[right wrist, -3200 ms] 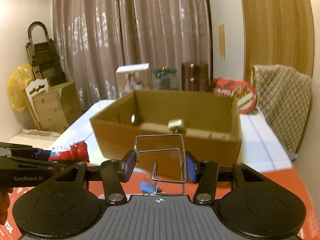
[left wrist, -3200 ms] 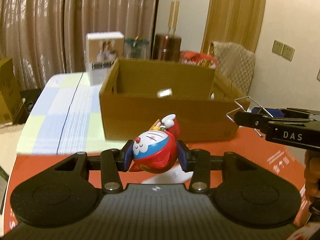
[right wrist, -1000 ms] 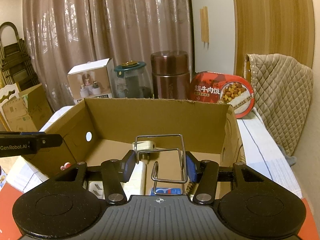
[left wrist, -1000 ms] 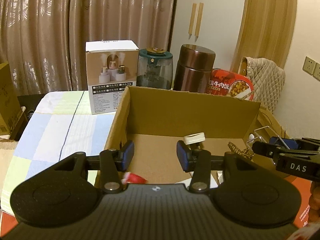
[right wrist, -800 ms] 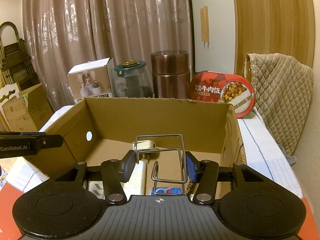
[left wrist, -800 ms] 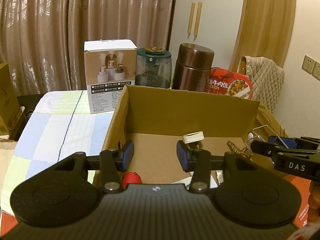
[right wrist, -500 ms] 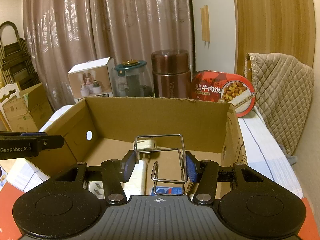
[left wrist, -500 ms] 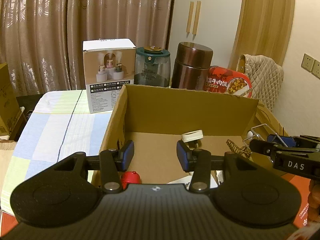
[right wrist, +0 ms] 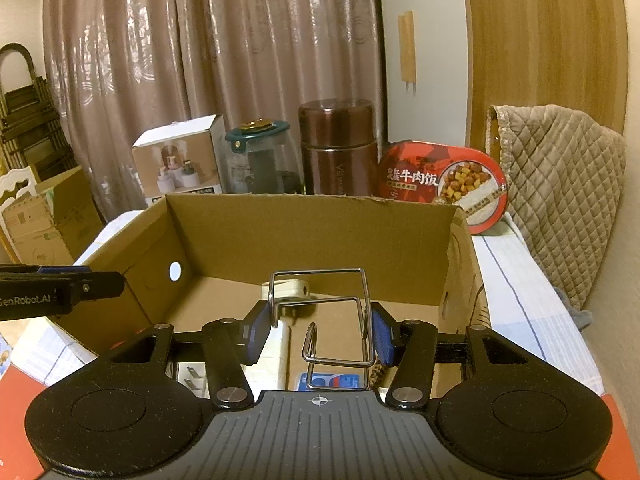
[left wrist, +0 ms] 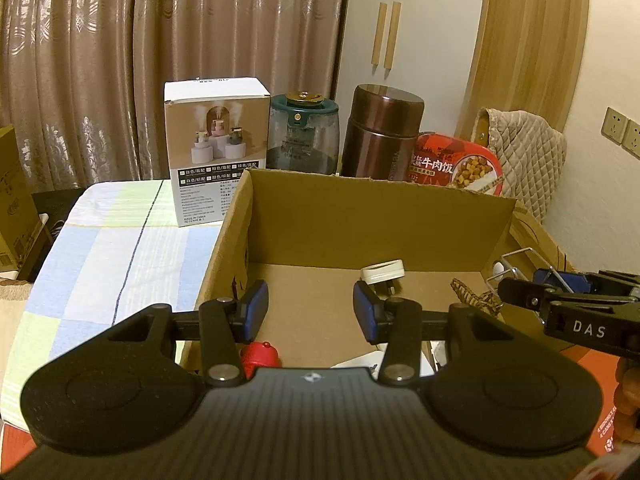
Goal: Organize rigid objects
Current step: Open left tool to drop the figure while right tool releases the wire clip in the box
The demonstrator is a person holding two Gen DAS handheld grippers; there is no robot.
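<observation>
Right gripper [right wrist: 320,330] clamps one bent-wire metal rack [right wrist: 326,320] over one cardboard box [right wrist: 320,228]; left gripper [left wrist: 310,310] parted, empty; one red toy [left wrist: 262,354] inside.

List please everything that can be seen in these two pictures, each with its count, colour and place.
cardboard box: one, brown, open, on the table below both grippers.
wire rack: one, silver, between the right gripper's fingers, above the box.
red toy: one, red, inside the box, near left corner, partly hidden.
white plug: one, white, on the box floor near the far wall.
product carton: one, white, behind the box, left.
glass jar: one, clear with green lid, behind the box.
flask: one, brown metal, behind the box.
food bowl: one, red, leaning behind the box, right.
curtain: brown, background.
left gripper: one, black with blue fingers, nothing between them.
right gripper: one, black with blue fingers, holding the rack.
</observation>
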